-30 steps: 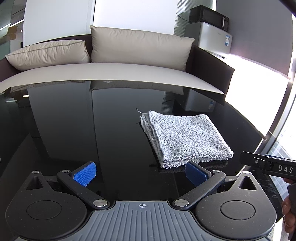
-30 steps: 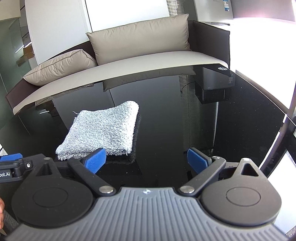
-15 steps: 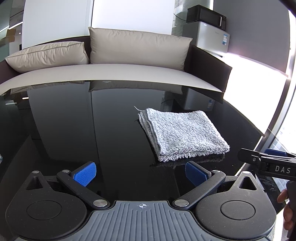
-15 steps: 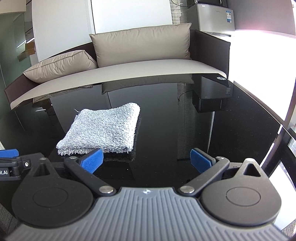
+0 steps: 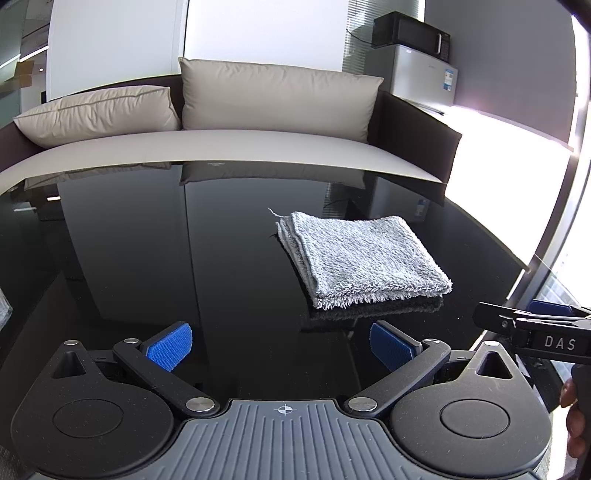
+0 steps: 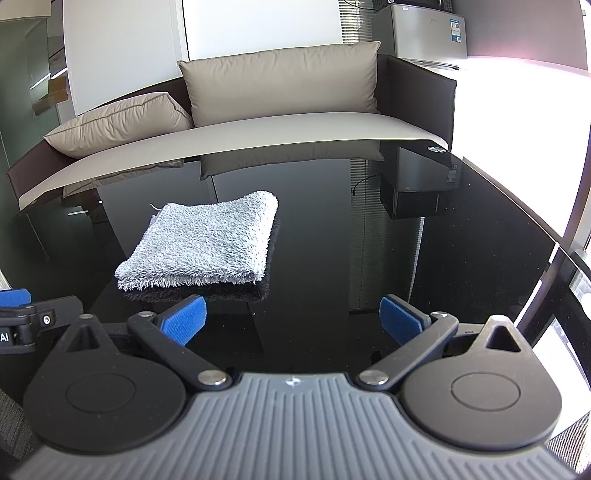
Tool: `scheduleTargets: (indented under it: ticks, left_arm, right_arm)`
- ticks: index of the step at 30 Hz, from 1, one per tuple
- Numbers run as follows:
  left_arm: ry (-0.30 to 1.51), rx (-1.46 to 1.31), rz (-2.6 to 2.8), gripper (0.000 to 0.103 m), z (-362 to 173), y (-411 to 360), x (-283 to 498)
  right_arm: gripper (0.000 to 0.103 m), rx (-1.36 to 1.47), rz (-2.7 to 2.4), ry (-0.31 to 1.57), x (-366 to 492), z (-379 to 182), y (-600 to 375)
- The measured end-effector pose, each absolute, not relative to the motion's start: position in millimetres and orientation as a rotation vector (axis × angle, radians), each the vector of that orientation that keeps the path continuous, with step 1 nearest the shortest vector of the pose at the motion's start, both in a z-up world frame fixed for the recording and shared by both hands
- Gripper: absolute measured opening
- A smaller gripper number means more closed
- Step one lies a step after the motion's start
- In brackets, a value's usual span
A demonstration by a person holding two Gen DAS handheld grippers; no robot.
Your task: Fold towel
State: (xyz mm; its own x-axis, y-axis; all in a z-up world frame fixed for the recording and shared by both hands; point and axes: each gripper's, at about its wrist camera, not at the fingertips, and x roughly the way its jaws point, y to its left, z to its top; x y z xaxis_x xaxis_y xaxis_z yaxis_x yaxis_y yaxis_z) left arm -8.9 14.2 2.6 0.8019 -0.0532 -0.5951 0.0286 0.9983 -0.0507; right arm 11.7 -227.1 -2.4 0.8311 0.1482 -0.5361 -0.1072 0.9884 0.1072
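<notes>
grey towel [image 5: 364, 258] lay folded on the black table [image 5: 155, 243], frayed edge nearest, left gripper [image 5: 282, 341] and right gripper [image 6: 293, 321] both spread wide and empty, bare tabletop around, layer count perhaps four

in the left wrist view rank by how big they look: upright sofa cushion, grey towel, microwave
1. Upright sofa cushion, largest.
2. Grey towel, a bit smaller, though it lies nearer the camera, so true size is unsure.
3. Microwave, clearly smallest, but farthest away.
</notes>
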Motion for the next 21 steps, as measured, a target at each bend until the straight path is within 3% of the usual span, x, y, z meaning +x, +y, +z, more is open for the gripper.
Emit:
scheduleTargets:
  ticks: [21]
  left_arm:
    - [0.623,-0.028,-0.041,0.102,5,10,-28]
  right_arm:
    - [0.103,0.089,0.139,0.599,-6,-5,-227]
